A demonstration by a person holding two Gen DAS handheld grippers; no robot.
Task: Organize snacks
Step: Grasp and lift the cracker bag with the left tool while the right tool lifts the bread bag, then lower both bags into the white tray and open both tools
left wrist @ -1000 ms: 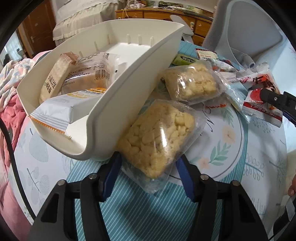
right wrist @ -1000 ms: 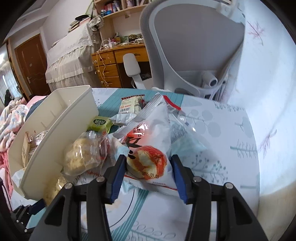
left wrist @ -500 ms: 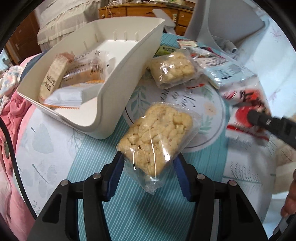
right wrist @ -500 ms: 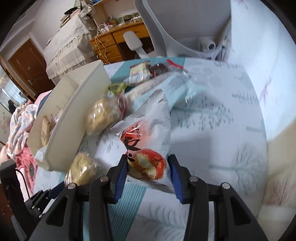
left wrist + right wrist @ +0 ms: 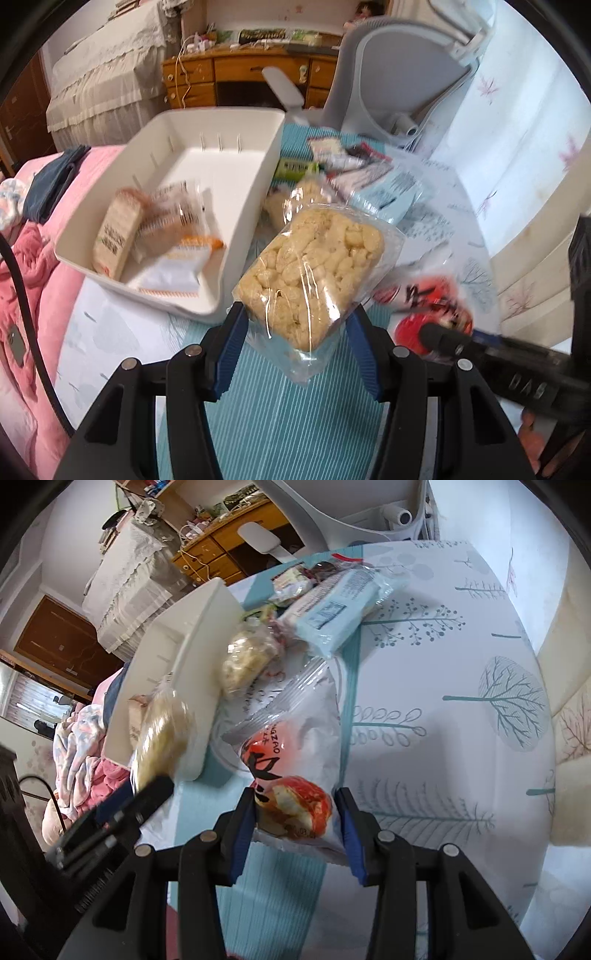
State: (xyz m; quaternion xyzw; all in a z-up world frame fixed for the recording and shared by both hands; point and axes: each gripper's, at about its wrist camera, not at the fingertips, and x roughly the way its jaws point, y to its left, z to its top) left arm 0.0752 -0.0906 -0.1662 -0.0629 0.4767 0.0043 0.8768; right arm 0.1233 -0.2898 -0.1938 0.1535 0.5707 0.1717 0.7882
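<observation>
Left gripper (image 5: 295,325) clamped on puffed-rice packet (image 5: 310,273), now lifted off the table beside white bin (image 5: 258,192) | right gripper (image 5: 295,812) clamped on red-and-white snack bag (image 5: 295,760), also raised, right of bin | both ready for binning.

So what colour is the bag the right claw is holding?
White with a red-orange picture, the bag in the right claw; the right wrist view shows it best.
</observation>
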